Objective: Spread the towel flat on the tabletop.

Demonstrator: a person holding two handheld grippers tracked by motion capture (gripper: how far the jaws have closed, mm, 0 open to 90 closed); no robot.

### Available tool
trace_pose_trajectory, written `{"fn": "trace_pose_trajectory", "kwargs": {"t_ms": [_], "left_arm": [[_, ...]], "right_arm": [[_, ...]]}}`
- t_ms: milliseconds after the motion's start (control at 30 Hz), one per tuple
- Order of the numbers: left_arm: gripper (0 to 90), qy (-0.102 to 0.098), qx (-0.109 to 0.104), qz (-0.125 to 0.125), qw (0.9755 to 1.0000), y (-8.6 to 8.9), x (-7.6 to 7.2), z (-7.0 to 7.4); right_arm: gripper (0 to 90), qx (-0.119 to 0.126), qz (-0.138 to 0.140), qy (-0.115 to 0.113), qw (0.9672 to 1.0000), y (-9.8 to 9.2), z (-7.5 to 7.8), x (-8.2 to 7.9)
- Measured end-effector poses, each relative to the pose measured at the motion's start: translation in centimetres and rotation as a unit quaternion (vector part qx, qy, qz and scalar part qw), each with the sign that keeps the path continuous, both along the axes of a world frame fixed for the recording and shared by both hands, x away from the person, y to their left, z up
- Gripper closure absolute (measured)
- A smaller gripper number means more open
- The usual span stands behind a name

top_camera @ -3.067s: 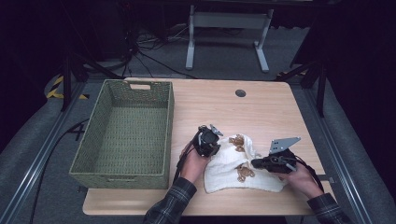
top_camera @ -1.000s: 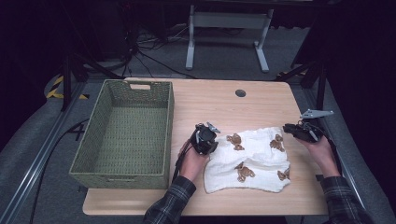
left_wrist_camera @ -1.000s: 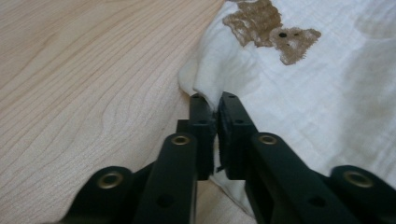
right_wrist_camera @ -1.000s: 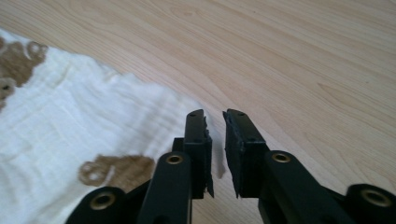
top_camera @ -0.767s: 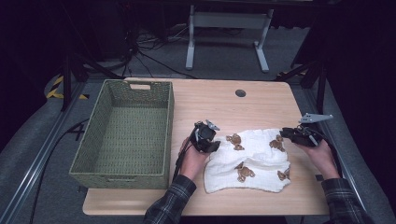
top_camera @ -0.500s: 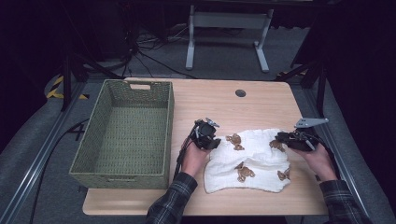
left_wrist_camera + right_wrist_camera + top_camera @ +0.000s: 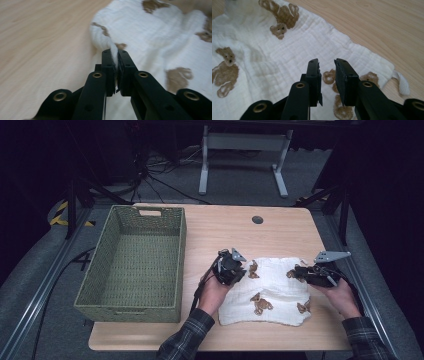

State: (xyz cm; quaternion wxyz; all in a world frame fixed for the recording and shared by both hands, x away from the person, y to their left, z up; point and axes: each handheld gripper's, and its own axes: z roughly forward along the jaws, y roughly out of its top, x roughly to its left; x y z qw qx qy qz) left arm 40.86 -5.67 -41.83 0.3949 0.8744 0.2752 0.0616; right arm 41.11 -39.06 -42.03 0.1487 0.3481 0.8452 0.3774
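Observation:
A white cloth with brown teddy bears (image 7: 272, 290) lies spread on the wooden table (image 7: 225, 227), right of centre. My left gripper (image 7: 238, 271) is at the cloth's near-left edge. In the left gripper view its jaws (image 7: 117, 53) have just been closing and are shut on a pinched fold of the cloth (image 7: 160, 42). My right gripper (image 7: 299, 271) hovers low over the cloth's far right corner. In the right gripper view its jaws (image 7: 326, 62) stand slightly apart above the cloth (image 7: 287, 50), with nothing between them.
A green woven basket (image 7: 145, 211) stands empty on the left half of the table. A small round cable hole (image 7: 257, 219) sits near the far edge. Bare wood lies behind the cloth and between cloth and basket.
The right gripper has come in leftward from the table's right edge to over the cloth's far right corner. The left gripper has shifted slightly at the cloth's left edge.

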Motion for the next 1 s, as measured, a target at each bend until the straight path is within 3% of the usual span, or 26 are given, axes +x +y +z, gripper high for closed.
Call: {"fn": "trace_pose_trajectory", "kwargs": {"t_ms": [133, 233, 300, 433, 567, 700, 767, 1000], "left_arm": [[84.4, 0.014, 0.009, -0.051, 0.9985, -1.8, -1.7, -1.1], [75.4, 0.028, 0.005, -0.077, 0.9966, -2.6, -2.2, -1.5], [67.6, 0.02, 0.0, -0.084, 0.9963, -2.8, -2.3, -1.3], [65.4, -0.004, -0.006, -0.066, 0.9978, -2.0, -1.6, -0.1], [66.8, -0.011, 0.0, -0.02, 0.9997, -0.8, 0.2, 0.0], [66.8, 0.02, -0.004, -0.007, 0.9998, -0.2, 1.4, -1.1], [66.7, 0.033, -0.009, -0.014, 0.9993, -0.2, 1.7, -1.7], [67.8, 0.045, 0.009, -0.03, 0.9985, -0.8, 1.3, -2.7]], "right_arm": [[73.3, 0.0, 0.002, 0.003, 1.0, -0.1, -0.1, -0.5], [73.1, -0.003, 0.003, 0.006, 1.0, -0.2, -0.3, -0.7], [73.0, -0.003, 0.004, 0.007, 1.0, -0.2, -0.4, -0.6], [72.7, -0.003, 0.005, 0.006, 1.0, -0.2, -0.4, -0.7], [72.9, -0.003, 0.005, 0.005, 1.0, -0.2, -0.4, -0.7], [72.8, -0.005, 0.007, 0.004, 1.0, -0.2, -0.4, -0.6], [72.8, -0.007, 0.008, 0.004, 0.9999, -0.2, -0.5, -0.6], [73.1, -0.007, 0.008, 0.003, 0.9999, -0.3, -0.5, -0.6]]}}
